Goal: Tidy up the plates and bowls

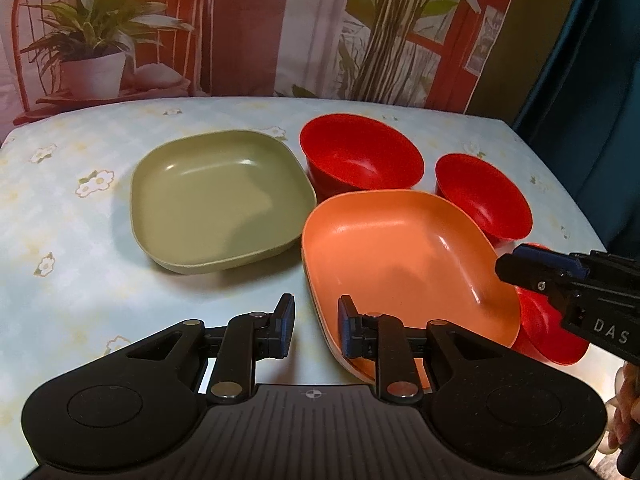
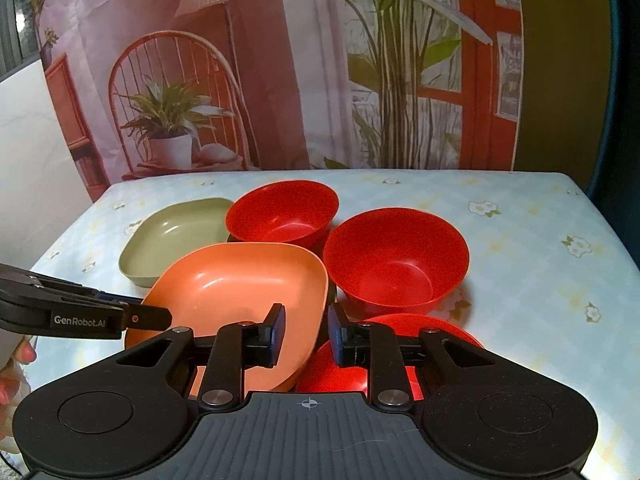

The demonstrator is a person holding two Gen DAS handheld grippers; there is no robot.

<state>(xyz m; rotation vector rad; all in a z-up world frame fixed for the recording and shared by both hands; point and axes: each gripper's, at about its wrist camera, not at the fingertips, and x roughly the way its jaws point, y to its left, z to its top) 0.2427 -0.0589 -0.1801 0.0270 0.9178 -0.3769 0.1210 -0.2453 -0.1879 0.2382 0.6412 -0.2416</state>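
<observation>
I see a flowered counter (image 1: 80, 240) carrying five dishes. In the left wrist view, my left gripper (image 1: 316, 330) sits at the bottom centre with its fingers parted and holding nothing; the near left rim of the orange plate (image 1: 400, 256) lies just ahead of the gap. That plate looks tilted, its right side seemingly propped on a red bowl (image 1: 552, 336) at the lower right. A green plate (image 1: 216, 204) lies flat at centre left, apart from the orange one. My right gripper (image 2: 306, 330), at the bottom centre of its own view, also has its fingers parted and empty, hovering over the seam between orange plate and near bowl. To do this step well, I judge I should slide one left finger under the orange rim, pinch firmly near a corner, and lift level before carrying it onto the green plate. Two more red bowls, one (image 1: 360, 156) at upper centre and one (image 1: 484, 196) at right, crowd the orange plate's far edge and could be nudged; my own grippers are close together and may collide.
</observation>
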